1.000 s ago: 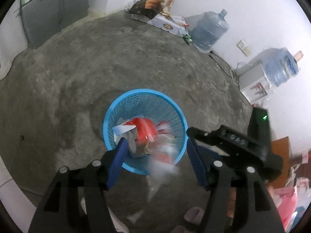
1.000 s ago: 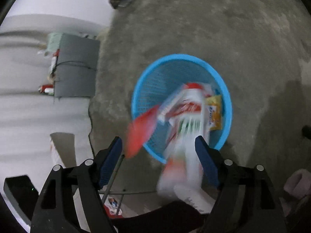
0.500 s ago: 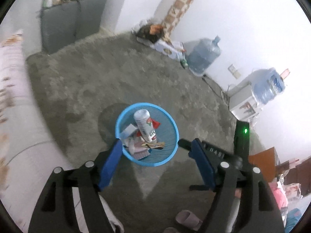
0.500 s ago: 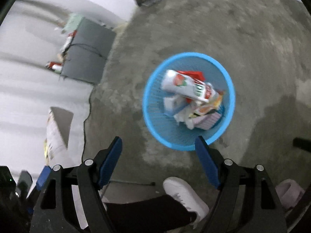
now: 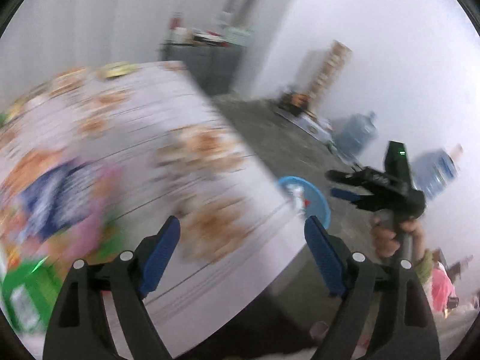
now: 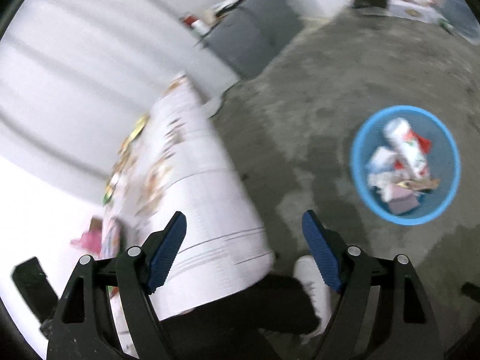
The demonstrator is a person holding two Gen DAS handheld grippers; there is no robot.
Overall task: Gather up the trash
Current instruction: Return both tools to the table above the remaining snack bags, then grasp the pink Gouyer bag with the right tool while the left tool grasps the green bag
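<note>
We have swung both wide-open, empty grippers, left gripper (image 5: pixel 241 243) and right gripper (image 6: pixel 244 246), from above the blue bin (image 6: pixel 405 164) on the floor, now right, toward the cluttered surface (image 5: pixel 144 174) for more trash (image 5: pixel 60 198).

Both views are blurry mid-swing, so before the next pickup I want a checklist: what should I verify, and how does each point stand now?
1. Left tongs open and empty: ok, nothing between the blue pads.
2. Right tongs open and empty: ok.
3. Blue basket upright on the floor with trash inside: ok.
4. Trash left on the table to pick: cannot tell; coloured packets show at its left, too blurred to identify.
5. Next target lined up between the tongs: not ok, only tablecloth there.
6. Image sharp enough to aim: not ok, strong motion blur.
</note>
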